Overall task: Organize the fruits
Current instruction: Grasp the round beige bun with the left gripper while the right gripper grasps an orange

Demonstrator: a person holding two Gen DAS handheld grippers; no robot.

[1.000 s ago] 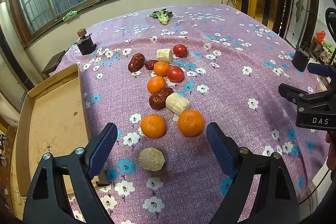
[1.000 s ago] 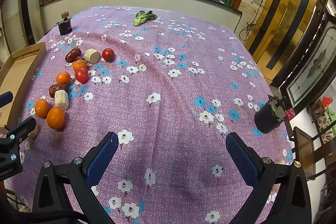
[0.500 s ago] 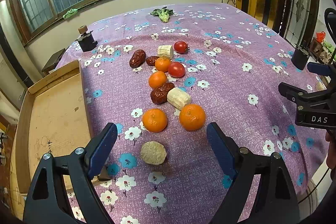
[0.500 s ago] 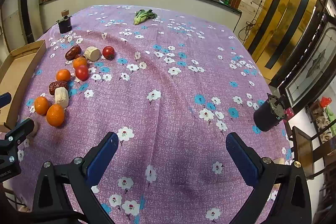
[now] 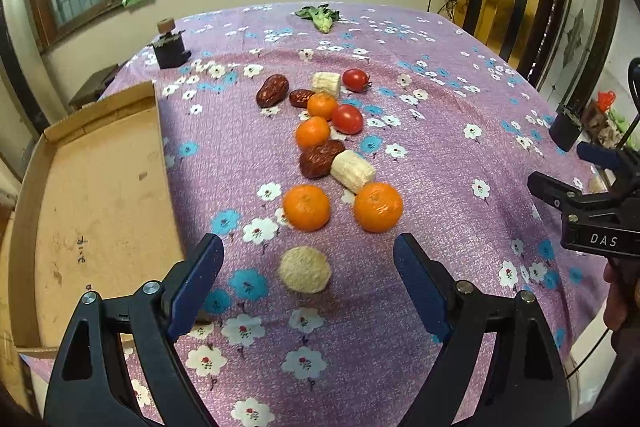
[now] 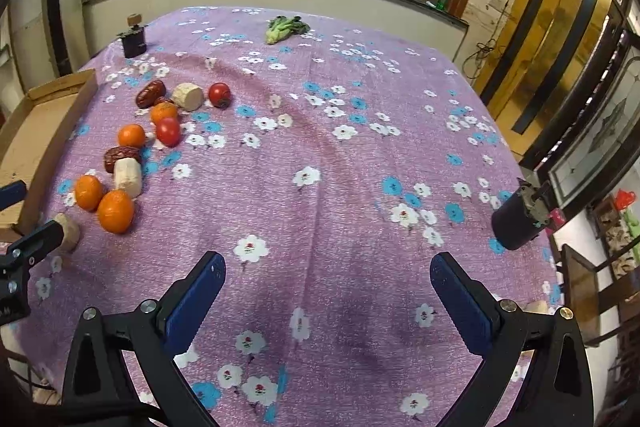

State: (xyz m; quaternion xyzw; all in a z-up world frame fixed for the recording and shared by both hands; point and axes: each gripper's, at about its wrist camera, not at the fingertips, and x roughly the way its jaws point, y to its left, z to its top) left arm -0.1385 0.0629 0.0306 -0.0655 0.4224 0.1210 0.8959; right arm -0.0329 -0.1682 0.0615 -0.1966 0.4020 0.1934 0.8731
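**Mei:** Starting with the left wrist view: the left gripper (image 5: 308, 267) hangs with its jaws wide and nothing between them, straddling the pale round piece (image 5: 305, 269) that lies on the purple floral cloth (image 5: 440, 155). I judge that spread is meant to clear the piece on both sides before closing.

**Jon:** Where is the rest of the fruit from that pale piece?

**Mei:** Just beyond it sit two oranges (image 5: 307, 207), side by side but apart. Farther beyond, a loose line runs away: a dark red date (image 5: 320, 159) touching a cut white chunk (image 5: 353, 171), two smaller oranges, two tomatoes (image 5: 347, 119), more dates and another white chunk. To the left of the pale piece lies the cardboard tray (image 5: 96, 187), with nothing in it, so probably the sorting place.

**Jon:** And the right wrist view?

**Mei:** The right gripper (image 6: 326, 291) is also spread wide and holds nothing, over bare cloth well to the right of the pale piece (image 6: 70, 231), which peeks out behind a left-gripper finger. It looks parked clear of the fruit, so the left side works unhindered.

**Jon:** Anything else?

**Mei:** A leafy green (image 6: 286, 27) far across the cloth, a small dark weight (image 6: 134, 41) at the far left corner, and a dark cylinder (image 6: 516, 223) at the right edge.
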